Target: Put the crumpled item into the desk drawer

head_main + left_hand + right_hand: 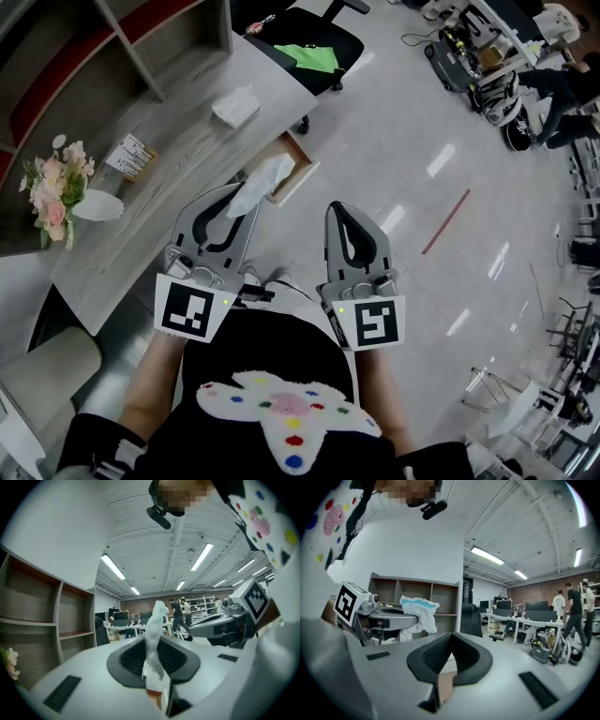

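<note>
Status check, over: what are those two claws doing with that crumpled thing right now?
Left claw shut on crumpled white-and-blue wad. Right claw shut, empty. Wooden desk drawer open beyond the wad; nothing seen blocking it.

Head view steeply down over left tongs (246, 199), right tongs (338, 210); tongs-mounted views level, each with the other.

Office: desk rows (519, 621), monitors (538, 606)
</note>
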### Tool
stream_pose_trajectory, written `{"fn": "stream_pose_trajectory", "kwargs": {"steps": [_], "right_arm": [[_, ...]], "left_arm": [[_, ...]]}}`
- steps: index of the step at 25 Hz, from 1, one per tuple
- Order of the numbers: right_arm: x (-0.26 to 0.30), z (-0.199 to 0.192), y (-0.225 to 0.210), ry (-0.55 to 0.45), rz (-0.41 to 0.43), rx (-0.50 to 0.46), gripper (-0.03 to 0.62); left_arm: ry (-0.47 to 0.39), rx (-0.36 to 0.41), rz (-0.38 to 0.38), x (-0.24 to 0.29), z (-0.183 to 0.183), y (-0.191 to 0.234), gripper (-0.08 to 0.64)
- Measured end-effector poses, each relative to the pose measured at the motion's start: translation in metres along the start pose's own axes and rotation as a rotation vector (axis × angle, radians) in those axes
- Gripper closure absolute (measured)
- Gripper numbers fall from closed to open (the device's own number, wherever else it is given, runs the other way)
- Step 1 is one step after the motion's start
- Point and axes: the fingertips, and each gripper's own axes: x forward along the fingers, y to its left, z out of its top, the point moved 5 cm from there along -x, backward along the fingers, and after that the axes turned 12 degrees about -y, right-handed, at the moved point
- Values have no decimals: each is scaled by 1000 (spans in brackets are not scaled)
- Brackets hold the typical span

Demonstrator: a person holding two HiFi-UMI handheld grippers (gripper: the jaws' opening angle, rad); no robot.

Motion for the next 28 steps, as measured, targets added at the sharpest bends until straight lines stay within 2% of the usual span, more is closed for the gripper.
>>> {"fn": "stream_pose_trajectory", "kwargs": {"steps": [12, 28], "right_arm": [[-3, -13, -4, 56, -1, 13, 588], [-5, -47, -14, 126, -6, 59, 588]], "left_arm": [[16, -11, 12, 1, -10, -4, 489], [94, -37, -2, 8, -41, -8, 489]]}}
